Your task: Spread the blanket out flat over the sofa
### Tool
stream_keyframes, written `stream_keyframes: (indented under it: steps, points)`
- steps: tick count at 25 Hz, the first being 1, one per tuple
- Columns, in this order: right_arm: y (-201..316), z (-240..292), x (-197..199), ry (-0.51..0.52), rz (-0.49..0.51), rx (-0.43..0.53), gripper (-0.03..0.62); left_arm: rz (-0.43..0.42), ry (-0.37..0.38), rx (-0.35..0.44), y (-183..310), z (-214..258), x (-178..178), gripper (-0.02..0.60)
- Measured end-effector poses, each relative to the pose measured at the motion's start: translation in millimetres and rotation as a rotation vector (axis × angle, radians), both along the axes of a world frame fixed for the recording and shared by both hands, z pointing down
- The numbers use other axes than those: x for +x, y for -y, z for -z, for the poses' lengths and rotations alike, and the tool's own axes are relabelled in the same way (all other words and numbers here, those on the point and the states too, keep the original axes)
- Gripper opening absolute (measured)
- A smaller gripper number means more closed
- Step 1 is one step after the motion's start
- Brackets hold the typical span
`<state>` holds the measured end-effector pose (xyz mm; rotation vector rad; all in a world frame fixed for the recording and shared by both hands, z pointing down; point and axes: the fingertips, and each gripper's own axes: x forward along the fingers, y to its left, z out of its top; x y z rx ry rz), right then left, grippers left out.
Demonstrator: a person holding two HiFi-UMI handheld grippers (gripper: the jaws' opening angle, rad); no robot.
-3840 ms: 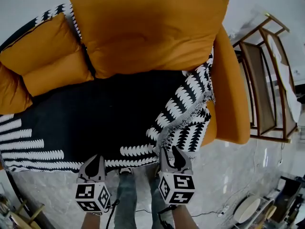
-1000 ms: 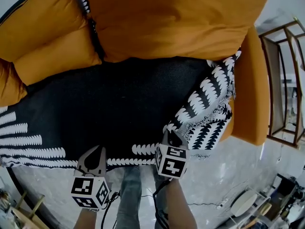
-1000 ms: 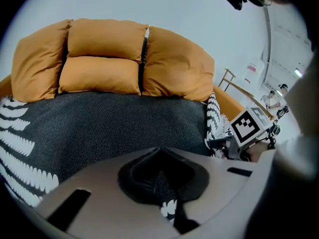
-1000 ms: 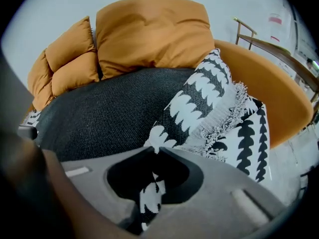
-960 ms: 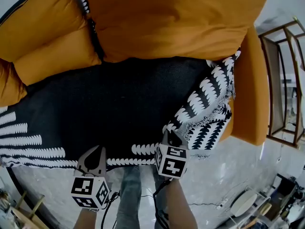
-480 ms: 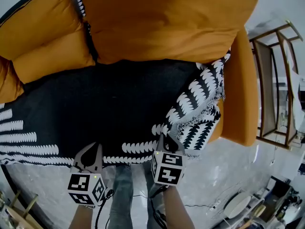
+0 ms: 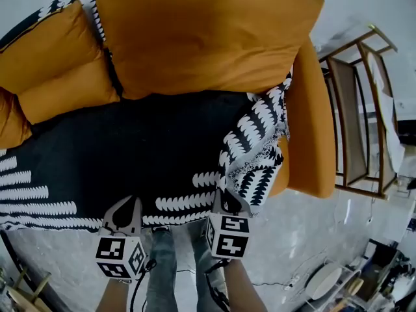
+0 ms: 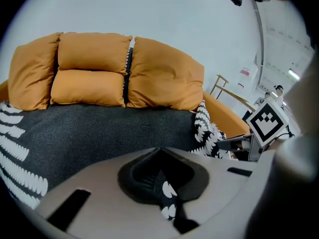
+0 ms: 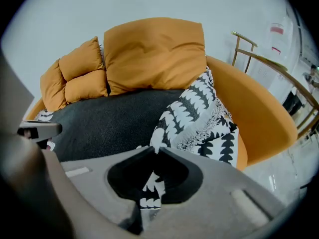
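- Along the sofa (image 7: 305, 174) front, both grippers pinch the blanket (image 7: 130, 155) hem. The left gripper (image 7: 123, 213) has its jaws pressed together on the patterned edge. The right gripper (image 7: 229, 203) likewise nips a strip of that edge between its jaws.
- The blanket lies dark and mostly flat across the seat, with its patterned border at the front. At the right it is heaped in a fold (image 7: 253, 142) against the armrest (image 7: 311, 109), and a strip of it shows up between the cushions (image 7: 201, 38).
- The step in hand, as I judge it, is to lift and draw the front edge so that the heap comes out.
- Hold both grips firm. The cloth looks thin, and a slack pinch would likely let the hem slide out under pull.
- Raise the two grippers together and level, so the edge is taut between them and does not sag.
- Lead the right gripper out toward the armrest side, where the bunched cloth sits. Pulling straight back would probably only drag the whole blanket off the seat.
- Go gently, because a hard tug could free the part by the cushions or spill the fringe onto the floor (image 7: 305, 239).
- Lower the edge only once the fold has opened.
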<state>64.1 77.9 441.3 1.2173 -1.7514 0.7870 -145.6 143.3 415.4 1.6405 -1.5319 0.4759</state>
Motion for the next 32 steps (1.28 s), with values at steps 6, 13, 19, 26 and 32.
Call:
stream_keyframes:
  steps: [6, 13, 19, 26, 32]
  points:
    - [-5.6, 19.2, 22.6, -0.008, -0.002, 0.021, 0.031, 0.006, 0.009, 0.018, -3.2, 10.2, 9.5, 0.003]
    - [1.9, 38.8, 58.8, -0.029, -0.038, 0.072, 0.031, 0.005, -0.001, 0.036, -3.6, 12.9, 29.3, 0.003]
    - [8.6, 55.4, 92.4, -0.043, -0.071, 0.098, 0.031, -0.017, -0.019, 0.046, 2.9, 19.0, 59.6, 0.003]
    - [0.7, 92.3, 133.3, -0.047, -0.117, 0.121, 0.031, -0.065, -0.021, 0.066, 9.1, 49.7, 96.7, 0.003]
    - [-0.9, 99.3, 164.6, -0.053, -0.173, 0.138, 0.031, -0.107, -0.017, 0.076, 19.4, 52.1, 118.3, 0.003]
